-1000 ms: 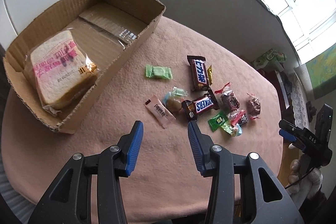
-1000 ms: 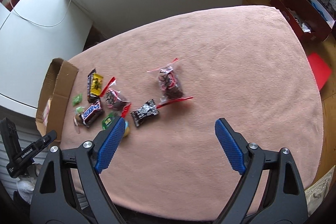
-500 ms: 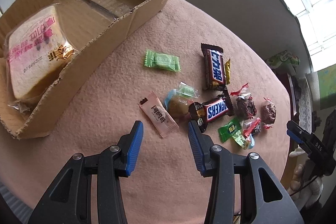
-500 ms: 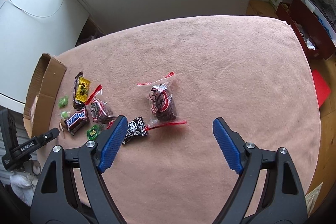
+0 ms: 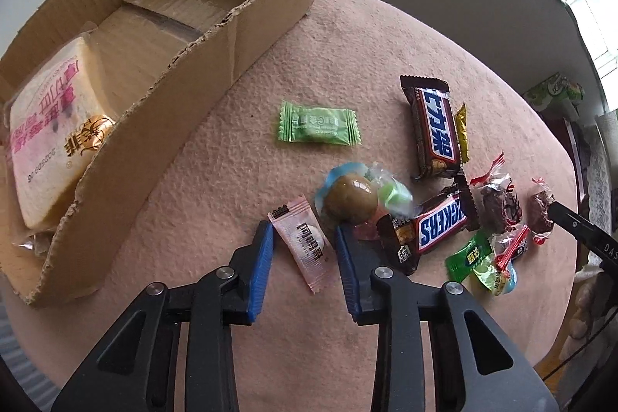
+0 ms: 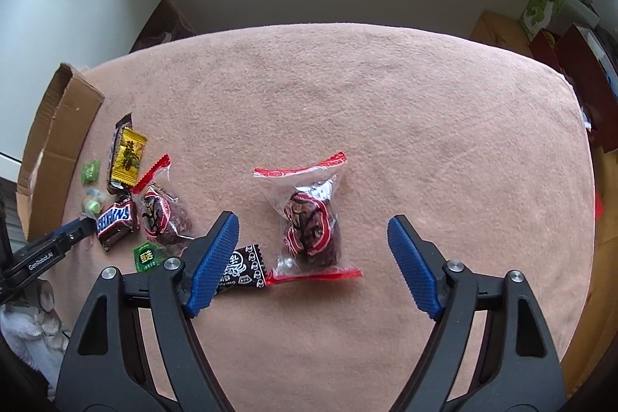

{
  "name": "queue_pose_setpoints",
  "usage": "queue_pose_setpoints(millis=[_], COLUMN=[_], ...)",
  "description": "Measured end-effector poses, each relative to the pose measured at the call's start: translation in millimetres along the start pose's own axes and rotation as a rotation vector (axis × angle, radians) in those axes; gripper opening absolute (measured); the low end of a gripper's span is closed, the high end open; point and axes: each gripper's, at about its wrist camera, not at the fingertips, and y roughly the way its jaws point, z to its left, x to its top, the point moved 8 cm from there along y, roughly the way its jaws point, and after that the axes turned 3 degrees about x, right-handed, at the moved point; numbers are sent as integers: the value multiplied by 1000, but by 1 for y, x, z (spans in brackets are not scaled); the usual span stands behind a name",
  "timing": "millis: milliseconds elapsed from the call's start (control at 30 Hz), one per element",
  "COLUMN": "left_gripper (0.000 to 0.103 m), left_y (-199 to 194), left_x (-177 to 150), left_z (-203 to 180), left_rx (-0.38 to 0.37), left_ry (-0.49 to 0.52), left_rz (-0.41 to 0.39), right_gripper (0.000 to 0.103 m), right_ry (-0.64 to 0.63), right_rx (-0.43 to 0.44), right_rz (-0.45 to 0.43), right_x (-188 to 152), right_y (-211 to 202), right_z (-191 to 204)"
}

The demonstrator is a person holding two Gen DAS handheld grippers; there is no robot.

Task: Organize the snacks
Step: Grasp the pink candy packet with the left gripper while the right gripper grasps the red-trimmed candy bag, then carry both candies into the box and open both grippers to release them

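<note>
Straddling the pink sachet [image 5: 305, 248], the left hand-held gripper [image 5: 303, 259] is held open, low over the surface [image 5: 216, 157]; a wrapped sandwich [image 5: 46, 138] is seen inside the cardboard box [image 5: 231, 37]. In the right wrist view, the right hand-held gripper [image 6: 314, 263] is spread wide around the clear plum bag [image 6: 311, 222].

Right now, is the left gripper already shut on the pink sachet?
No, the left gripper is open, its fingers on either side of the pink sachet, which lies flat on the table.
</note>
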Motion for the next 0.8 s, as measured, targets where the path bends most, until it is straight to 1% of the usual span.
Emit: queue_pose_setpoints(millis=[67, 133, 200, 267, 300, 333, 367, 433, 467, 500, 533, 667, 800], left_gripper=[25, 23, 21, 19, 19, 18, 17, 16, 15, 13, 13, 8, 6], left_y=[1, 3, 4, 5, 5, 5, 5, 4, 5, 5, 5, -2, -6], left_x=[0, 0, 1, 1, 0, -2, 0, -2, -2, -2, -2, 0, -1], left_z=[-1, -3, -2, -3, -2, 0, 2, 4, 5, 6, 8, 14, 21], left_rx=[13, 14, 12, 9, 9, 7, 5, 1, -1, -4, -7, -9, -13], left_ry=[12, 15, 13, 13, 15, 17, 19, 16, 14, 11, 7, 7, 12], left_rz=[-6, -10, -12, -13, -13, -15, -15, -17, -17, -17, -17, -24, -29], right_gripper=[81, 66, 63, 63, 59, 54, 52, 43, 41, 37, 34, 34, 34], right_ry=[-15, -23, -32, -39, -39, -50, -64, -83, -85, -83, -79, -65, -47], right_rx=[-7, -8, -21, -32, -26, -40, -54, -72, -74, -72, -70, -64, -54], right_rz=[15, 38, 54, 68, 73, 72, 72, 74, 74, 73, 71, 61, 39], right_x=[2, 3, 3, 2, 1, 0, 1, -2, -2, -2, -2, -4, -6], right_y=[6, 13, 18, 22, 24, 25, 26, 27, 27, 25, 25, 22, 13], right_z=[2, 4, 5, 7, 9, 9, 8, 9, 9, 9, 8, 6, -1])
